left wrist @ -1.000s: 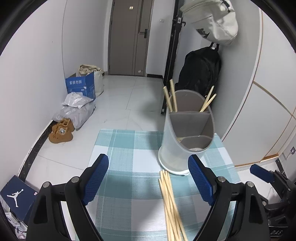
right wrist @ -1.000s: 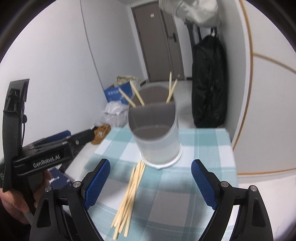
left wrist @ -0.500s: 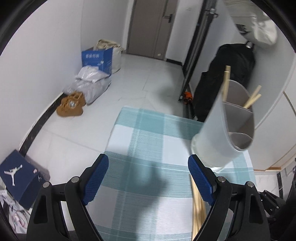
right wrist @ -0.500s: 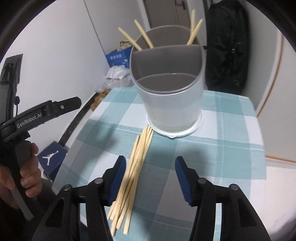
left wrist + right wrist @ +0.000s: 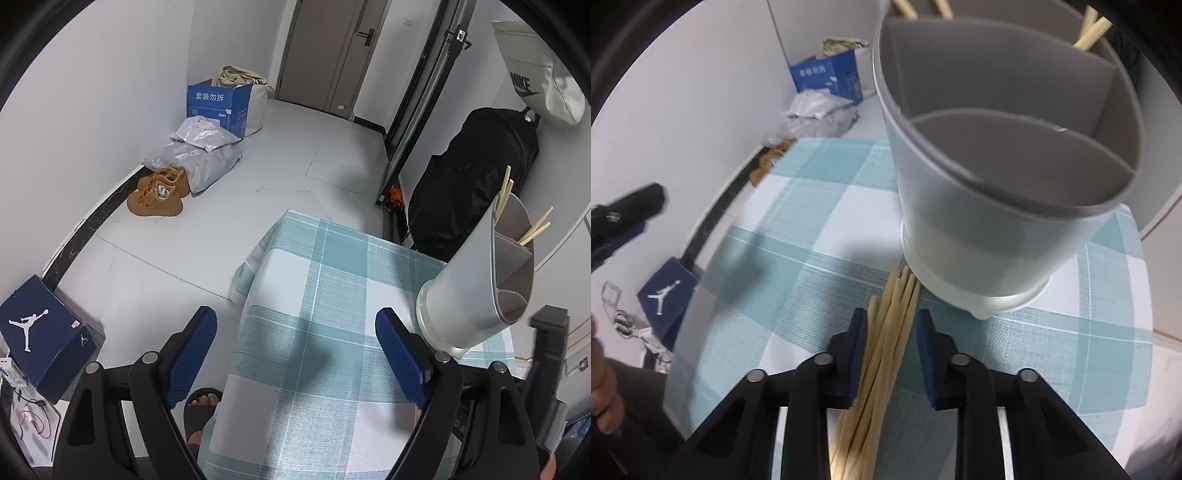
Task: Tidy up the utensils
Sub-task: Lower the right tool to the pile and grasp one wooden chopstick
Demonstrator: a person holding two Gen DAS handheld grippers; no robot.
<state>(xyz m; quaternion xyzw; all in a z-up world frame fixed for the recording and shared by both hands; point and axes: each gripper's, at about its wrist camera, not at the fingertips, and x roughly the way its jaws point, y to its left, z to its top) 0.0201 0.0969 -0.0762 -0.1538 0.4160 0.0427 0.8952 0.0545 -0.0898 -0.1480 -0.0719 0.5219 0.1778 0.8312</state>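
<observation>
The grey utensil holder (image 5: 1004, 177) stood upright on the checked tablecloth (image 5: 820, 206), divided into compartments. The near compartment showed no contents from the right wrist view; chopstick ends (image 5: 1091, 31) projected from a rear compartment, and more tips showed at the top edge, cut off by the frame. In the left wrist view the same holder (image 5: 476, 291) stood at the right, with chopsticks (image 5: 535, 229) protruding from its far sections.

A bundle of loose chopsticks (image 5: 886, 339) lay on the cloth, its far end touching the holder's base. The right gripper (image 5: 892, 328) straddled this bundle, fingers narrowed on either side; whether the pads pressed the sticks could not be determined. The bundle's near end was hidden beneath the gripper body. The left gripper (image 5: 295, 354) was held wide apart and empty over the cloth's edge.
</observation>
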